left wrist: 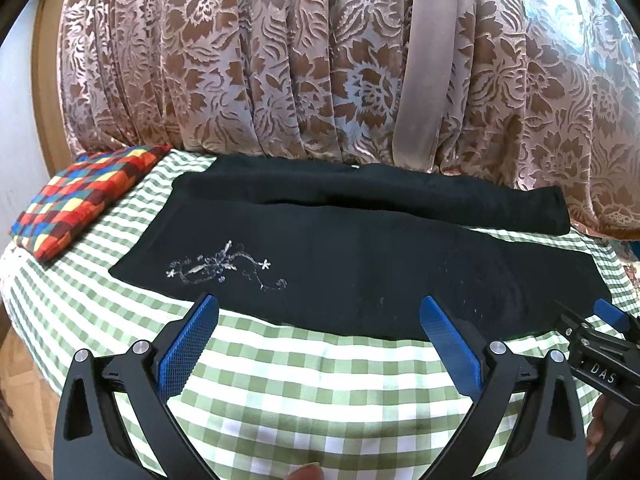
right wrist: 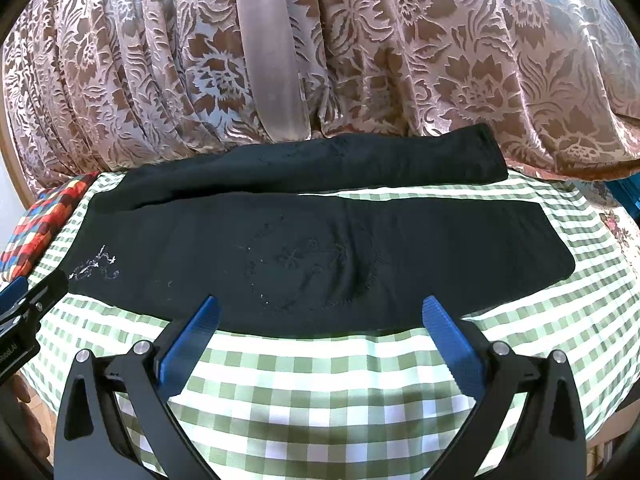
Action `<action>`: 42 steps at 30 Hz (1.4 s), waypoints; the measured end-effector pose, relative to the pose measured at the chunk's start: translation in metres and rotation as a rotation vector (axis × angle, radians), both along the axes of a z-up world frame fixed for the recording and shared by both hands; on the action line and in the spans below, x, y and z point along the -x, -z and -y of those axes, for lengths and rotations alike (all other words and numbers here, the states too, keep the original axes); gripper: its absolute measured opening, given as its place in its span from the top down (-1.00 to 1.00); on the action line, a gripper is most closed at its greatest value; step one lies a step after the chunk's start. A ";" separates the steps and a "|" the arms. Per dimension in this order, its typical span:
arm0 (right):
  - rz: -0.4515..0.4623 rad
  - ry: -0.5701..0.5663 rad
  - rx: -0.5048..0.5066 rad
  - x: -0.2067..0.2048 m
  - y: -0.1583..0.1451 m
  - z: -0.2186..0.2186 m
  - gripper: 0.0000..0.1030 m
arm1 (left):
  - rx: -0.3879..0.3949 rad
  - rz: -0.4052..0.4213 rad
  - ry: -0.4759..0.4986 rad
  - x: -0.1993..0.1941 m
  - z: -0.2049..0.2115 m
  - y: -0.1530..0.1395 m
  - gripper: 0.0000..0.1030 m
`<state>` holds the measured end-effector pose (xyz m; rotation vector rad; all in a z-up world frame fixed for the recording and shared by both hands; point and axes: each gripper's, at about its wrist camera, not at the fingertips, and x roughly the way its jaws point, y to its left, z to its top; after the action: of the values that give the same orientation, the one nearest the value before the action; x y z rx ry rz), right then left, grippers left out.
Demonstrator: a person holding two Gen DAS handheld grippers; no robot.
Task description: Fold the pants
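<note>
Black pants [left wrist: 344, 264] [right wrist: 320, 240] lie flat across a green-and-white checked cloth [left wrist: 312, 384] [right wrist: 320, 392], waist to the left, the two legs running right and spread slightly apart. White floral embroidery [left wrist: 228, 268] [right wrist: 94, 266] marks the near leg by the waist. My left gripper [left wrist: 318, 316] stands open just short of the pants' near edge, nothing between its blue pads. My right gripper [right wrist: 320, 316] is open too, its tips at the near edge of the near leg. In the left wrist view the right gripper [left wrist: 600, 320] shows at the right edge.
A patterned brown-and-silver curtain [left wrist: 320, 60] [right wrist: 360, 48] hangs right behind the pants. A multicoloured checked cushion [left wrist: 76, 204] [right wrist: 36, 220] lies at the left end of the surface. A fingertip [left wrist: 306, 473] shows at the bottom. The left gripper's body [right wrist: 28, 308] juts in at left.
</note>
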<state>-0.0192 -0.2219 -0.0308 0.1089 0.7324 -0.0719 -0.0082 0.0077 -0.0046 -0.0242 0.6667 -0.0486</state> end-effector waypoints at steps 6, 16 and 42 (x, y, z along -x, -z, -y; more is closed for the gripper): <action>-0.118 -0.114 -0.271 -0.010 0.019 0.029 -0.97 | 0.208 -0.181 0.051 -0.027 -0.034 0.037 -0.94; -0.207 0.058 -0.661 -0.004 0.052 0.144 -0.96 | 0.414 -0.278 -0.183 -0.066 -0.159 0.079 -0.94; -0.240 0.150 -0.586 -0.048 0.065 0.174 0.82 | 0.612 -0.223 -0.396 -0.088 -0.251 0.082 0.90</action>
<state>0.0286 -0.3957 -0.0958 0.7245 0.9685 -0.0108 0.0799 0.2592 -0.0862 -0.7585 0.8387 0.1349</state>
